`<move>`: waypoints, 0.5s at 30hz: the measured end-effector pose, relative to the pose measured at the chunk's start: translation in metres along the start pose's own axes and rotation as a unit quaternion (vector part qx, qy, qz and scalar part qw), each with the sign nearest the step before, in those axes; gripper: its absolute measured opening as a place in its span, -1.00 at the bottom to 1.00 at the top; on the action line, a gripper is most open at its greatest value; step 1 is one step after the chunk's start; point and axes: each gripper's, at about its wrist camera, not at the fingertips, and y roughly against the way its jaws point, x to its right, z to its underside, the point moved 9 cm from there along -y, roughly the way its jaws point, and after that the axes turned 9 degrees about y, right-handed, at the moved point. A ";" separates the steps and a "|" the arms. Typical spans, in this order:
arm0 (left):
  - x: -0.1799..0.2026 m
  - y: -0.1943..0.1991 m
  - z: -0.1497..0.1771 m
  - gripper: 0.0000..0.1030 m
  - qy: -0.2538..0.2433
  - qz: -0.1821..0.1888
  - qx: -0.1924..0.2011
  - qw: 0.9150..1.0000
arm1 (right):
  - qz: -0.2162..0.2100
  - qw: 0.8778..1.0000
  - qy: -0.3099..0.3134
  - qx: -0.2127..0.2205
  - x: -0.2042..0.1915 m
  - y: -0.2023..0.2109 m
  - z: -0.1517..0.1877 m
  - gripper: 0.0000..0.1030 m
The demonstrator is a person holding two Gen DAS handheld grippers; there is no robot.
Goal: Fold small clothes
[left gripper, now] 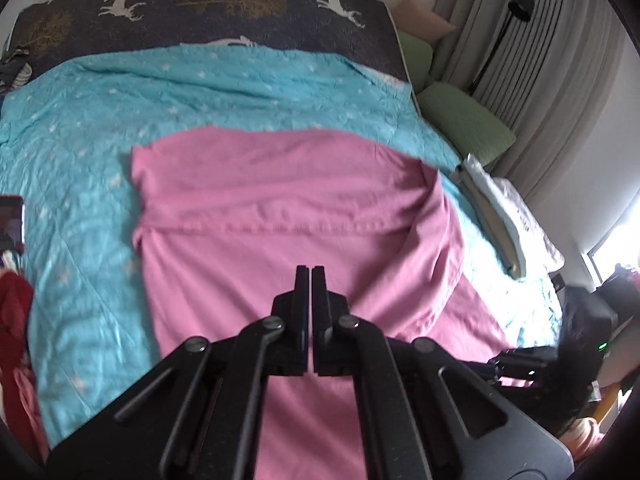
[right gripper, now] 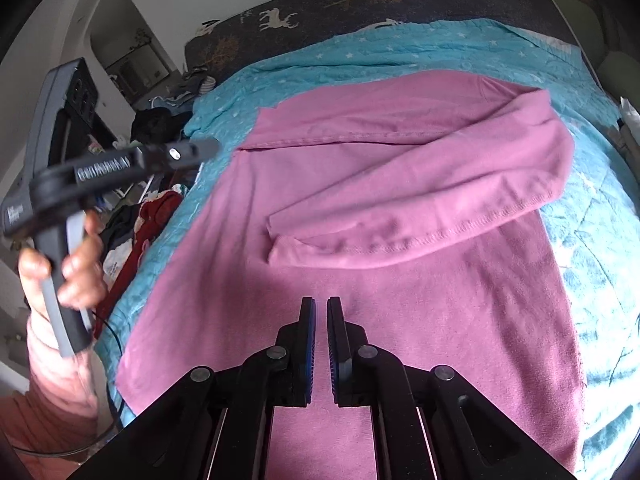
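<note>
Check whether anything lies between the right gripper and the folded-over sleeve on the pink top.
Nothing visible does. Between the right gripper and the sleeve there is only the pink top's own bare fabric, lying flat on the blue quilt. The left gripper is off to the left side, beyond the top's edge.

Blue star blanket (left gripper: 248,92) on bed, dark deer sheet (left gripper: 208,8) beyond it. Green pillows (left gripper: 464,124) by grey curtain (left gripper: 532,80). Black lamp (left gripper: 520,4) near curtain. Red clothes (right gripper: 154,220) heaped at bed's left edge
</note>
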 end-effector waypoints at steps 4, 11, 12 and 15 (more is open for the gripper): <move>0.001 -0.009 0.003 -0.58 -0.006 0.016 -0.024 1.000 | 0.016 1.000 -0.026 0.002 0.017 0.005 0.005 -0.85; -0.001 -0.053 0.073 0.26 0.006 0.014 -0.114 0.993 | 0.016 0.998 -0.058 -0.004 0.035 0.012 0.012 -0.68; -0.002 -0.056 0.076 0.27 0.014 0.013 -0.120 0.993 | 0.011 0.998 -0.061 -0.007 0.034 0.012 0.011 -0.68; -0.005 -0.057 0.079 0.26 0.029 0.011 -0.125 0.992 | 0.009 0.999 -0.051 -0.011 0.029 0.007 0.006 -0.67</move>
